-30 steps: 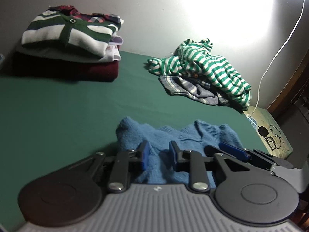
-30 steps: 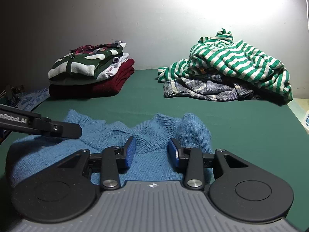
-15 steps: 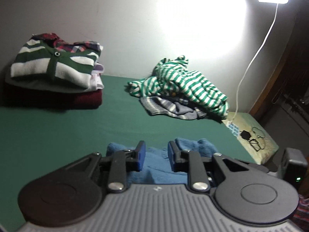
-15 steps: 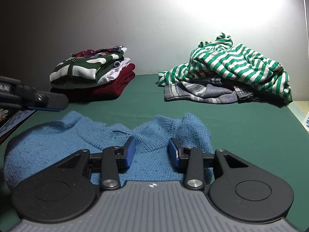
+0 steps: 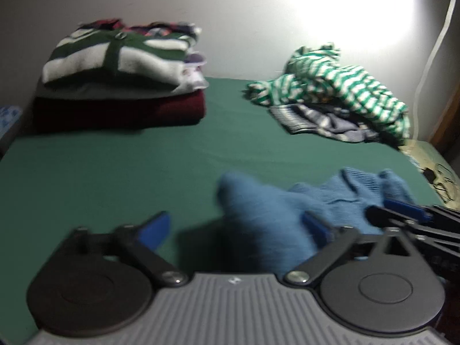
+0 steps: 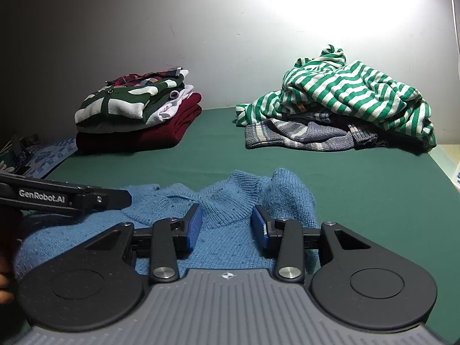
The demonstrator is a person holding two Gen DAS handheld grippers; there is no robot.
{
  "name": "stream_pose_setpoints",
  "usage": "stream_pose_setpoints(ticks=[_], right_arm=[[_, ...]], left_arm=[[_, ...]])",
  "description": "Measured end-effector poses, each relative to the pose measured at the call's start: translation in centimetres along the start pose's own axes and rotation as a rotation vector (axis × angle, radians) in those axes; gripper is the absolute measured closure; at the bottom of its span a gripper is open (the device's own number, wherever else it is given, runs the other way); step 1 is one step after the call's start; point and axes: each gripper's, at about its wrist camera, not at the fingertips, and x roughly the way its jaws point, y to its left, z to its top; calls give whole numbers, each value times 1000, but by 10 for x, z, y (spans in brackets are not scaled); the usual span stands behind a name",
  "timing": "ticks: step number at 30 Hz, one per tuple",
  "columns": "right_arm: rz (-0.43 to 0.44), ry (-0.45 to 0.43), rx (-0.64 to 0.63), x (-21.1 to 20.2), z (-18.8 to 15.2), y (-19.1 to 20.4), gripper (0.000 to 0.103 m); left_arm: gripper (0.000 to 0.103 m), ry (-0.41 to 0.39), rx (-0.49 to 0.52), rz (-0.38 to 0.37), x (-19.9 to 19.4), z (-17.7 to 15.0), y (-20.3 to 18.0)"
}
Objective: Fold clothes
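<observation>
My left gripper (image 5: pixel 234 230) is opening, releasing the soft, limp blue knitted sweater (image 6: pixel 230 201) at the green table's (image 6: pixel 359 178) near edge; my right gripper (image 6: pixel 227 227), half-open, straddles its collar. I'd pinch shoulder seams.

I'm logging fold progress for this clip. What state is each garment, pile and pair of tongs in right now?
Blue knitted sweater: lying on the green table cover, partly folded.
Stack topped by the green-and-white cardigan: folded, neat.
Green-and-white striped top: crumpled, unfolded, on the grey striped garments.
Left tongs: opening, pads clear of the sweater between them.
Right tongs: part-open over the sweater's neck, grip unclear.
</observation>
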Motion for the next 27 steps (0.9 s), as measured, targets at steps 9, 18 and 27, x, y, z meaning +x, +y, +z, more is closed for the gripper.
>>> stream_pose_setpoints(ticks=[9,18,27], right_arm=[[18,-33,-6,0,-4,-2,61],[-33,-119,-22,-32,18,-9,28],[-43,-28,-17,-10,20,-20,62]], left_arm=[[8,-125,-44,-35,-44,14,-2],[1,-168,94,-77,-58,3,-55],[1,-52,37,-68,-25,-1,-40]])
